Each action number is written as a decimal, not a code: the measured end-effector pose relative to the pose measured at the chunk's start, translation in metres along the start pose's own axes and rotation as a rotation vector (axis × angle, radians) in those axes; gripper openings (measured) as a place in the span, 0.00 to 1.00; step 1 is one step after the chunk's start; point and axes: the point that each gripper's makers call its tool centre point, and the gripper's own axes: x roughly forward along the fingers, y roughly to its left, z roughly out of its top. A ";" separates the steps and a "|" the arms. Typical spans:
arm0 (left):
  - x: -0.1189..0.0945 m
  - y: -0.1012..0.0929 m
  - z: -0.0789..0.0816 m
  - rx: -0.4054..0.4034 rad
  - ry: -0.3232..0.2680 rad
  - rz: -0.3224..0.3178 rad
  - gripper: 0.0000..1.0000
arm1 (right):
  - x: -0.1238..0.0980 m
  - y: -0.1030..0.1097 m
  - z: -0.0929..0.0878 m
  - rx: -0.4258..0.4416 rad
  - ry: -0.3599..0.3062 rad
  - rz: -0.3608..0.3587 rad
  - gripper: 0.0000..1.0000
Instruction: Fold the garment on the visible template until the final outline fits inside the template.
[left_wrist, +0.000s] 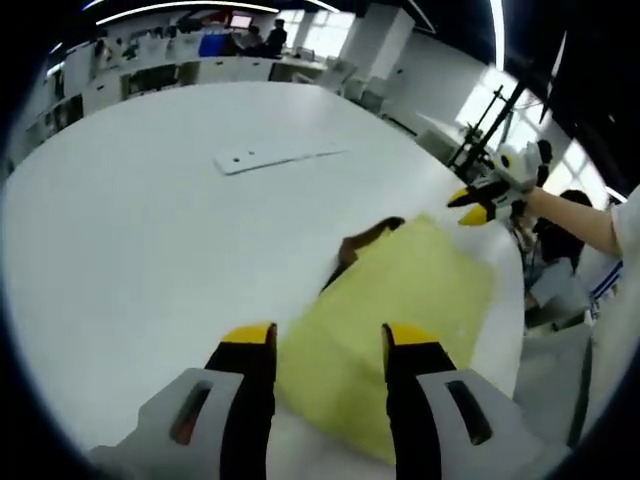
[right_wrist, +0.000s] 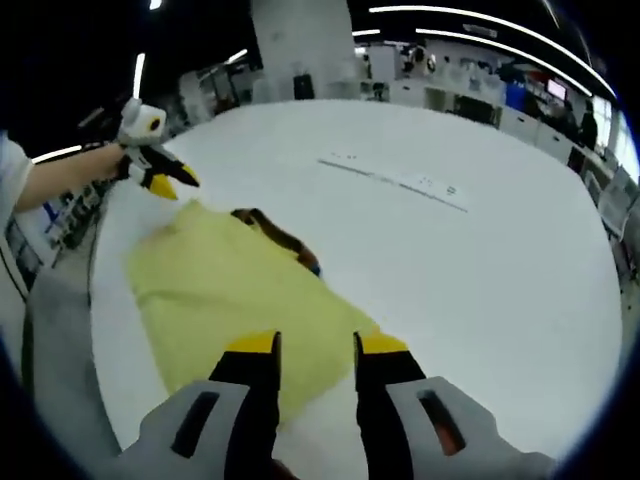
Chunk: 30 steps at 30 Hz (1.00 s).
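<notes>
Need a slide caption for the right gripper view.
Right gripper open above yellow garment on white table; left gripper at its far corner.

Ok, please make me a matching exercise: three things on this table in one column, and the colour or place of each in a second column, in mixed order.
1. yellow cloth
2. flat strip
3. dark item

a. white, lying alone farther out on the table
b. small, at the cloth's edge
c. spread out near the table's rim

Pairs: 1-c, 2-a, 3-b.
</notes>
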 end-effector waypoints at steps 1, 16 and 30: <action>-0.003 -0.003 -0.001 -0.002 -0.004 -0.001 0.41 | -0.004 0.003 0.000 0.015 -0.011 0.003 0.31; -0.045 -0.032 -0.024 -0.012 -0.057 0.013 0.60 | -0.044 0.042 -0.017 0.124 -0.069 -0.003 0.50; -0.084 -0.060 -0.063 -0.041 -0.072 0.076 0.78 | -0.079 0.076 -0.032 0.167 -0.098 -0.015 0.67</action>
